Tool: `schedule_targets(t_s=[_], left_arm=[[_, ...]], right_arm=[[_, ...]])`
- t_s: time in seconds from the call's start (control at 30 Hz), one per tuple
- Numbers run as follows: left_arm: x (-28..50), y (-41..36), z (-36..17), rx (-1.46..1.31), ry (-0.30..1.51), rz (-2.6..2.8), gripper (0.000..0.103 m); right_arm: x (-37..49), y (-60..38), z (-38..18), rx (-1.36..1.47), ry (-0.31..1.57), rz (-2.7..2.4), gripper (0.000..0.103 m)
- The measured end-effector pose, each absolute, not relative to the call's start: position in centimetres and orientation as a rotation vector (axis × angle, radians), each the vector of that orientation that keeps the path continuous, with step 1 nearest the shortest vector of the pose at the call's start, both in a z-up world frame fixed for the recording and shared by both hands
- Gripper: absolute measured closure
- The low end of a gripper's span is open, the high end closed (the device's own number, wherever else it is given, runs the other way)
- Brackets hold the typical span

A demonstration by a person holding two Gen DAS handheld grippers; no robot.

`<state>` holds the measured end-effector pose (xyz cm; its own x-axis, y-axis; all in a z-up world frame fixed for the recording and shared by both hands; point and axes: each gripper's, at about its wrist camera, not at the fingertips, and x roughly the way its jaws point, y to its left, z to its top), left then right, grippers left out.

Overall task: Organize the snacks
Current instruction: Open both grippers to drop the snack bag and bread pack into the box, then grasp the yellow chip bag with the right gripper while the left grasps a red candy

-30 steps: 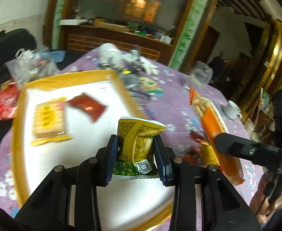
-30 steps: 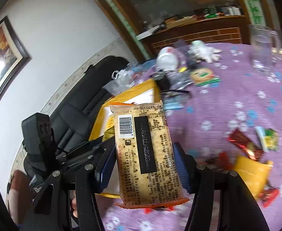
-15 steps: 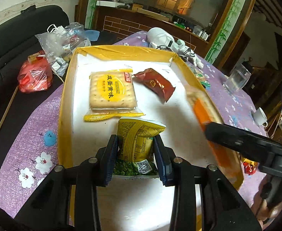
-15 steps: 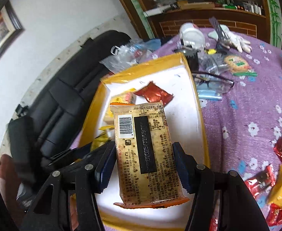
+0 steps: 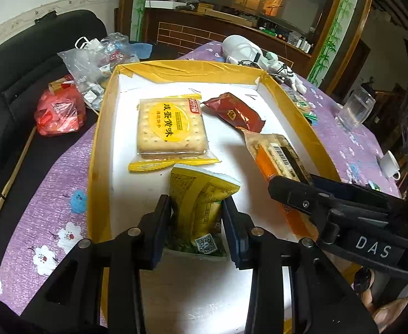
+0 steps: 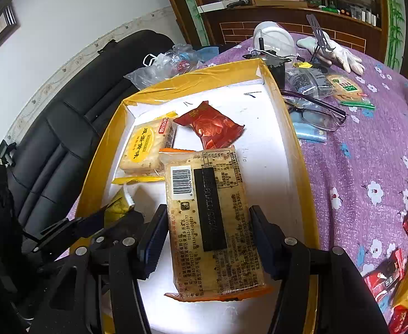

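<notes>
Wall: a white wall (image 6: 73, 19) is being seen at 11 o'clock.
Seating: a black sofa (image 5: 14, 64) is being shown at 9 o'clock.
Cabinet: a wooden cabinet (image 5: 231, 30) is being lit at 12 o'clock.

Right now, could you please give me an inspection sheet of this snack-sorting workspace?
Surface: purple floral tablecloth.
Job's things: yellow-walled tray holds a cracker pack and a red packet; loose snacks lie outside.
Clutter: glasses, white glove, plastic bags, cup.
Grippers: left gripper shut on a yellow-green packet; right gripper shut on an orange-edged cracker pack; both over the tray.
Cables: nothing seen.
Surroundings: black sofa, wooden cabinet.
</notes>
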<state>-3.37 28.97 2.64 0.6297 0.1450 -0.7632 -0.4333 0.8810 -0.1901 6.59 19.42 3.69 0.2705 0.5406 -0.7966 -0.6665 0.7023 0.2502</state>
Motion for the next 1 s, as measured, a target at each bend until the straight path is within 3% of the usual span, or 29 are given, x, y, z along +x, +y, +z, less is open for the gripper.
schedule_targets(t_s=[0.13, 0.27, 0.63, 0.87, 0.9, 0.97, 1.0], left_arm=[[-3.2, 28.8, 2.6, -0.363, 0.839, 0.345, 0.066], [-3.2, 28.6, 2.7, -0.360, 0.836, 0.349, 0.048], [-4.3, 27.6, 4.6, -0.366, 0.763, 0.293, 0.048], [-3.9, 24.1, 5.9, -0.302, 0.751, 0.206, 0.048], [-3.8, 23.6, 6.0, -0.293, 0.751, 0.192, 0.048], [-3.7, 22.4, 6.4, -0.269, 0.751, 0.156, 0.048], [-3.7, 21.6, 6.6, -0.254, 0.750, 0.136, 0.048]], right_arm=[[6.5, 19.5, 3.6, -0.153, 1.002, 0.816, 0.042], [6.3, 19.3, 4.1, -0.141, 0.990, 0.842, 0.042], [6.0, 13.7, 7.6, -0.051, 0.940, 0.876, 0.044], [8.5, 5.3, 7.1, 0.047, 1.019, 0.832, 0.045], [8.6, 4.3, 6.9, 0.048, 1.025, 0.818, 0.046], [8.4, 2.8, 6.2, 0.029, 1.035, 0.798, 0.062], [8.2, 1.7, 5.9, 0.019, 1.033, 0.776, 0.064]])
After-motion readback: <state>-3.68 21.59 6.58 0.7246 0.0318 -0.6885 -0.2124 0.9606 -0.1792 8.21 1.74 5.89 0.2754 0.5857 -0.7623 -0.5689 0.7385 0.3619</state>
